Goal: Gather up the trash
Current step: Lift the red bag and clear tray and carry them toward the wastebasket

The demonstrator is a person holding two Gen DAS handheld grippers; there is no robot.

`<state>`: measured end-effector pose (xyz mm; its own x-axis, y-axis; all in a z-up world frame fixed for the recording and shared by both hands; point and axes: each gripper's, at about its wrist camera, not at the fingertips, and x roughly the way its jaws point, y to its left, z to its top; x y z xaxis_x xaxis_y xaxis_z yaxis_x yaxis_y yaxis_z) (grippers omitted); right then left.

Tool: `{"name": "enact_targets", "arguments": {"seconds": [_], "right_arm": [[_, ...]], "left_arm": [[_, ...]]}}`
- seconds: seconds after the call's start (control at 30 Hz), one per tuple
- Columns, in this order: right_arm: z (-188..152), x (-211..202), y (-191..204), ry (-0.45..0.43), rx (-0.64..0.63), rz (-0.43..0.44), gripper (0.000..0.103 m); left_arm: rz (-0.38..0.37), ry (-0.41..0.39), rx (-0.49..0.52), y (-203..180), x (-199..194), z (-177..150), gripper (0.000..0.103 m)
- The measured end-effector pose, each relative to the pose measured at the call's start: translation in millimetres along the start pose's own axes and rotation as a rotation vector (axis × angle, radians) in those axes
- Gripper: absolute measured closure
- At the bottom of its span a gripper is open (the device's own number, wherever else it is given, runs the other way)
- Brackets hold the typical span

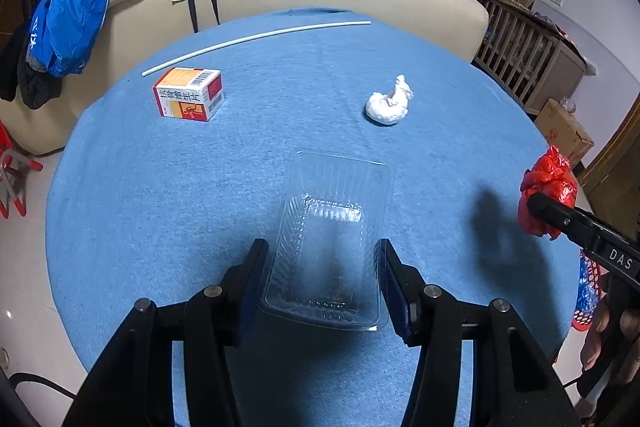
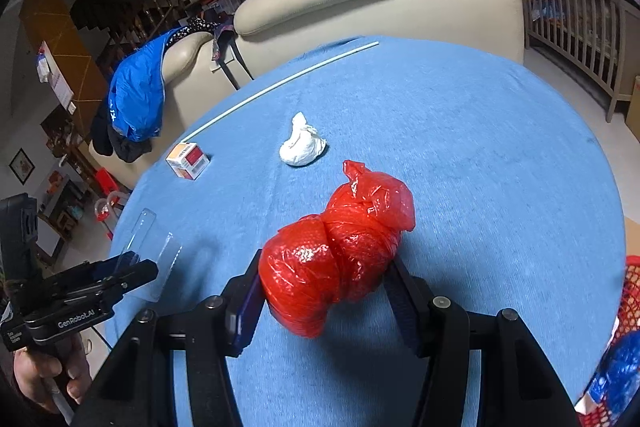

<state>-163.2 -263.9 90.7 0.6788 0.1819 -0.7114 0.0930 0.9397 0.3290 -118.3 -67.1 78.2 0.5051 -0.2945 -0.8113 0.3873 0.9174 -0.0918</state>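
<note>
Both tools (image 1: 322, 283) (image 2: 324, 291) angled downward, gripping trash

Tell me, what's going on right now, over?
Left gripper shut on clear plastic tray. Right gripper shut on red bag. Box, white wad on table; nothing blocking.

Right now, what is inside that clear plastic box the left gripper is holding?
The clear plastic box looks nearly empty: blue tablecloth shows through it, with dark specks near its bottom end. The left gripper pads cover its sides.
</note>
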Motion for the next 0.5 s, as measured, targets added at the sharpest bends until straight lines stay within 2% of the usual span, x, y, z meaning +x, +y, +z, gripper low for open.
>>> {"name": "enact_targets", "arguments": {"seconds": [0.23,0.5], "right_arm": [[-10,-7,-10,0.001,0.021,0.002,0.043],[-14,-11,-15,-0.002,0.03,-0.003,0.043]], "left_arm": [[0.031,0.008,0.043,-20,5,-4,0.047],[0.034,0.005,0.07,-40,5,-5,0.047]]}}
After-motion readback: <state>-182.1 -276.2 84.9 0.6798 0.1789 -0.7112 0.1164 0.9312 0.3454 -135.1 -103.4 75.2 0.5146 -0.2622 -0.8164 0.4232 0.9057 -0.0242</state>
